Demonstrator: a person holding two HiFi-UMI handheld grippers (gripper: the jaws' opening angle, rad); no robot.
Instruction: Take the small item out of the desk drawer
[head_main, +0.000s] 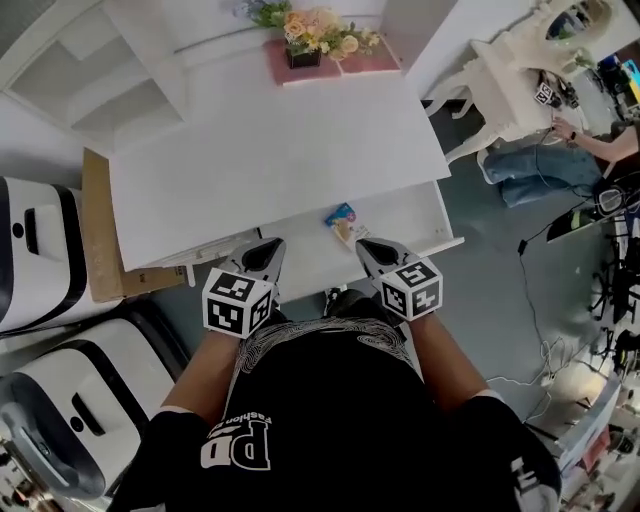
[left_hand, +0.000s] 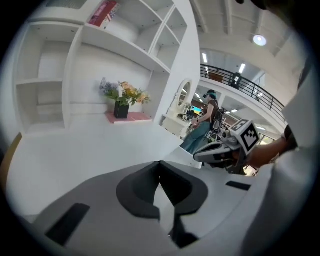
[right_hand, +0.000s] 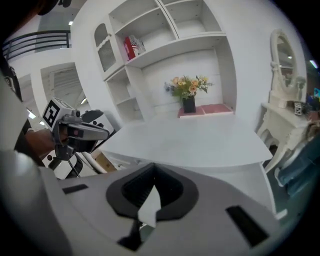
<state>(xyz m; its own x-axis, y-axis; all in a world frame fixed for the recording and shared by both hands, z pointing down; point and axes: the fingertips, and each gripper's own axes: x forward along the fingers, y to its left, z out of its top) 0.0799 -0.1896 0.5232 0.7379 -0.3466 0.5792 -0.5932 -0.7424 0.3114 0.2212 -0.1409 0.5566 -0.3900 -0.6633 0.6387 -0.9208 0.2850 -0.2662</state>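
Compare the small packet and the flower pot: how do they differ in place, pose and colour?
The packet lies flat in the open drawer; the flower pot stands upright on a pink mat at the far edge of the desk. The packet is partly blue; the flower pot is dark. Both look small against it.

The black shirt (head_main: 330, 420) carries large white letters (head_main: 240, 447), seen upside down in the head view, that read "PD". The small word "fashion" runs beside them. The packet (head_main: 343, 222) in the drawer (head_main: 410, 215) and the red book (right_hand: 131, 47) on the shelf (right_hand: 170, 46) bear print too small to read.
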